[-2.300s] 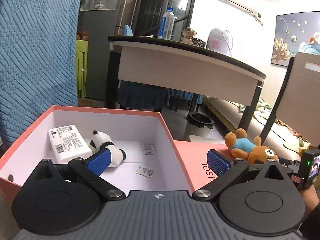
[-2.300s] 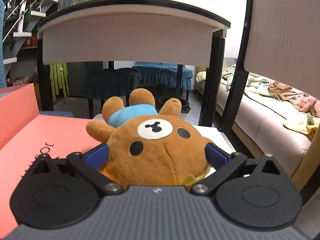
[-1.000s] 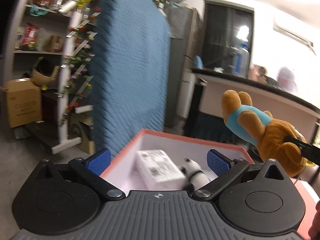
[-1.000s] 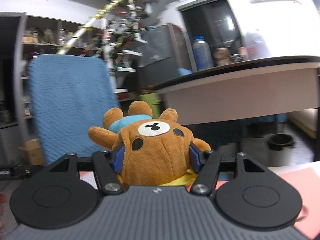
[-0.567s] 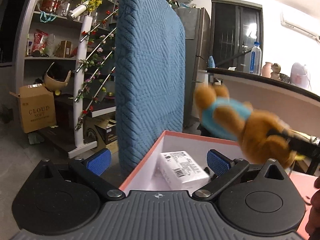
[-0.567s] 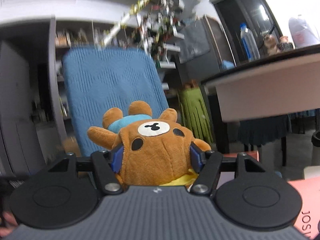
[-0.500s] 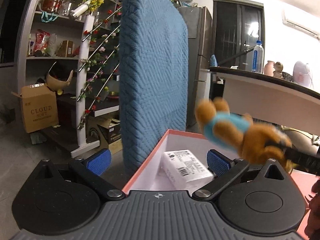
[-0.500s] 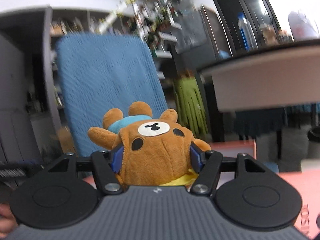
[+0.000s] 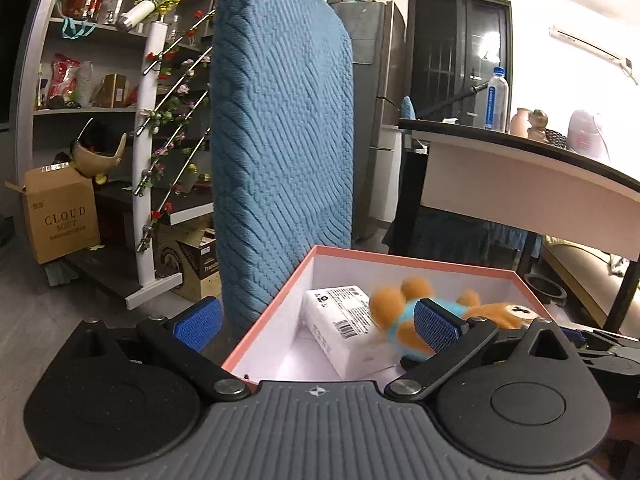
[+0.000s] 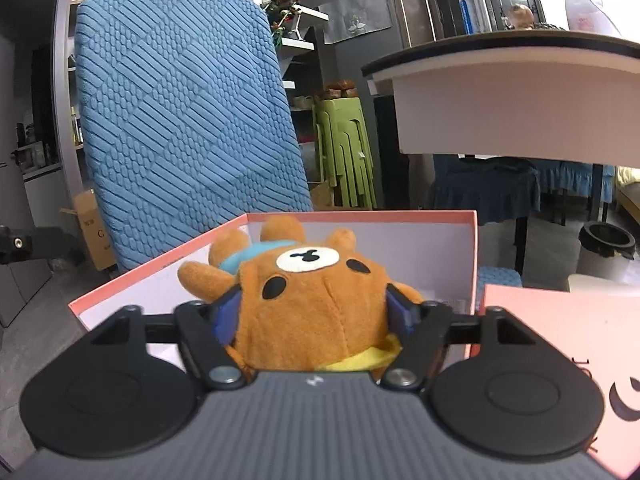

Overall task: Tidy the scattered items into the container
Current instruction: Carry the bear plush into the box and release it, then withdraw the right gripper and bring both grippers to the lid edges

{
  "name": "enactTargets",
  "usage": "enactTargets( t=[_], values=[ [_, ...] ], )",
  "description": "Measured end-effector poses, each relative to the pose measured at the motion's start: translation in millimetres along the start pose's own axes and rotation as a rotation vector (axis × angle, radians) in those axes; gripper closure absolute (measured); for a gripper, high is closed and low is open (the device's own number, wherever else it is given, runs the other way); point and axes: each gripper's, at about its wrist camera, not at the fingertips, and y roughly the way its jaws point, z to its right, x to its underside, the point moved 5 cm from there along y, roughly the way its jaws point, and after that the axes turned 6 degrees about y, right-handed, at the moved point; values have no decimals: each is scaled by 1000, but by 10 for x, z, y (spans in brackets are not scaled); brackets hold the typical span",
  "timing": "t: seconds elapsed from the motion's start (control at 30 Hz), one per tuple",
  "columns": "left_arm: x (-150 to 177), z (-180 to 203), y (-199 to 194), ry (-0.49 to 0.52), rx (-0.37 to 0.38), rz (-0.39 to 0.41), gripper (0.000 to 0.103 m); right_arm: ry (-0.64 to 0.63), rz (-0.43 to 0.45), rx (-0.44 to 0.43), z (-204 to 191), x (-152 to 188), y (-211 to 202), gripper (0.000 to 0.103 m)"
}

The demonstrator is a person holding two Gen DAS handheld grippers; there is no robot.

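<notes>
Your left tool (image 9: 316,318) is wide and holds nothing, hovering at the near left corner of the pink box (image 9: 412,261), with the blue chair back (image 9: 280,152) just behind. Inside: white packet (image 9: 340,326), then teddy bear (image 10: 316,304), head clamped in your right tool (image 10: 314,314) above the box. Pink lid (image 10: 560,344) lies right.

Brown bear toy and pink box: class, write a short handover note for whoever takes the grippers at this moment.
Right gripper: shut on the brown bear toy, held inside the pink box.
Left gripper: open, empty, hovering at the box's near edge.
Done: white packet lies in the box.
Left: release the bear, withdraw. The pink lid lies beside the box.
</notes>
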Motion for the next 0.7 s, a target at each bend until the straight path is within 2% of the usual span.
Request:
enactTargets(
  t=[0.1, 0.33, 0.57, 0.7],
  values=[
    [26, 82, 28, 27, 24, -20, 0, 9, 20, -5, 42, -15, -29, 17],
    [37, 241, 3, 45, 48, -18, 0, 19, 66, 15, 125, -116, -238, 16],
    [33, 461, -39, 58, 91, -12, 0, 16, 142, 60, 279, -255, -627, 16],
    [44, 646, -94, 101, 113, 13, 0, 18, 173, 83, 402, -299, -896, 16]
  ],
)
